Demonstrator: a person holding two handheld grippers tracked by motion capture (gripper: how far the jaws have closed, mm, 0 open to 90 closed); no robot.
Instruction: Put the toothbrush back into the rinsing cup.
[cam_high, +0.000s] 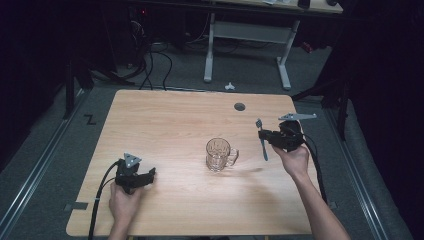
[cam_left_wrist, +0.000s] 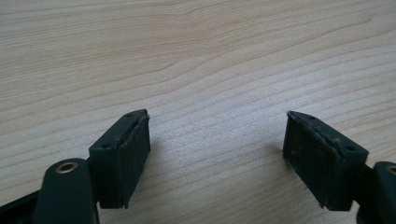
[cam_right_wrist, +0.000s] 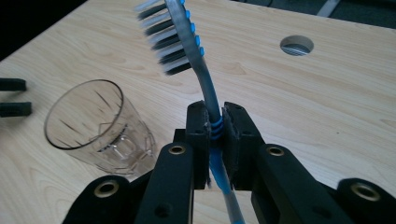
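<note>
I had the right tool (cam_right_wrist: 215, 128) clamped on a toothbrush (cam_right_wrist: 196, 56), its two pads pinching the ribbed blue grip low on the neck. The brush was grey and blue, with a slim curved neck, blue nubs along the back of the head and bristles in dark and white rows; in the high view it stood roughly upright above the table (cam_high: 165, 120), bristle head up and the blue handle end hanging below the jaws, lifted clear of the wood. Just beside it, toward the middle of the table, stood a clear glass mug (cam_high: 220, 154) with faceted walls and a handle turned toward the right tool; it was upright, and I could see nothing in it. Nothing lay between brush and mug. My left tool (cam_left_wrist: 217, 154) rested low over the near left part of the table, jaws spread wide with only bare wood grain between the pads, well apart from the mug. Farther back on the table was a round cable hole (cam_high: 239, 106). I counted one toothbrush, one mug, one hole and two tools.
</note>
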